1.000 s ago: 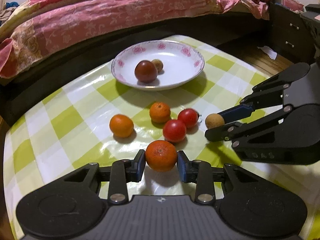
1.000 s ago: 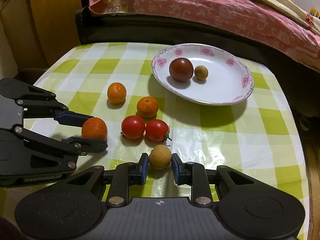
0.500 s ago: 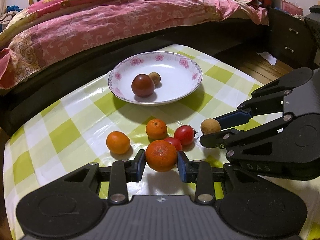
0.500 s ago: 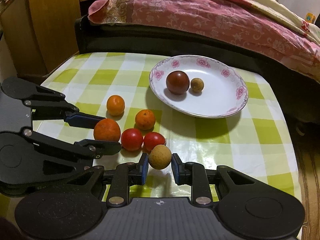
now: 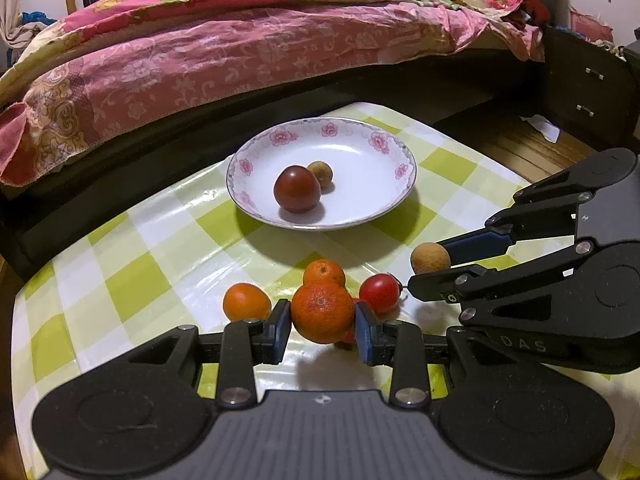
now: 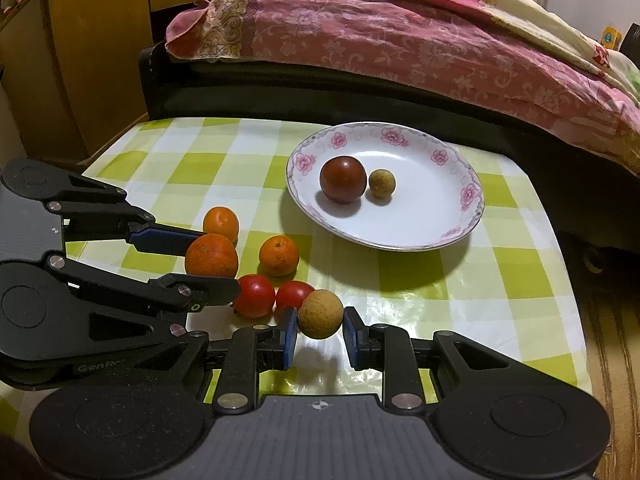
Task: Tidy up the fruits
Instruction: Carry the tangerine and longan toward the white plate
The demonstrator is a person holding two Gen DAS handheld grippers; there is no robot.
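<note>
My left gripper (image 5: 322, 326) is shut on a large orange (image 5: 322, 312) and holds it above the checked table; it also shows in the right wrist view (image 6: 211, 255). My right gripper (image 6: 320, 330) is shut on a small tan longan (image 6: 320, 314), lifted off the cloth, also seen in the left wrist view (image 5: 430, 258). A white flowered plate (image 6: 424, 224) farther back holds a dark red tomato (image 6: 343, 179) and a second longan (image 6: 382, 184). Two small oranges (image 6: 279, 255) (image 6: 221, 222) and two red tomatoes (image 6: 254, 295) (image 6: 294, 294) lie on the cloth between the grippers and the plate.
The table has a green-and-white checked cloth (image 6: 520, 280). A bed with a pink quilt (image 5: 200, 52) runs along the far edge. A wooden cabinet (image 6: 80, 60) stands at the far left and a dark drawer unit (image 5: 588, 80) at the right.
Both grippers have risen off the table with their fruits and tilted back, so the plate and the loose fruit sit lower and farther away in both views.
</note>
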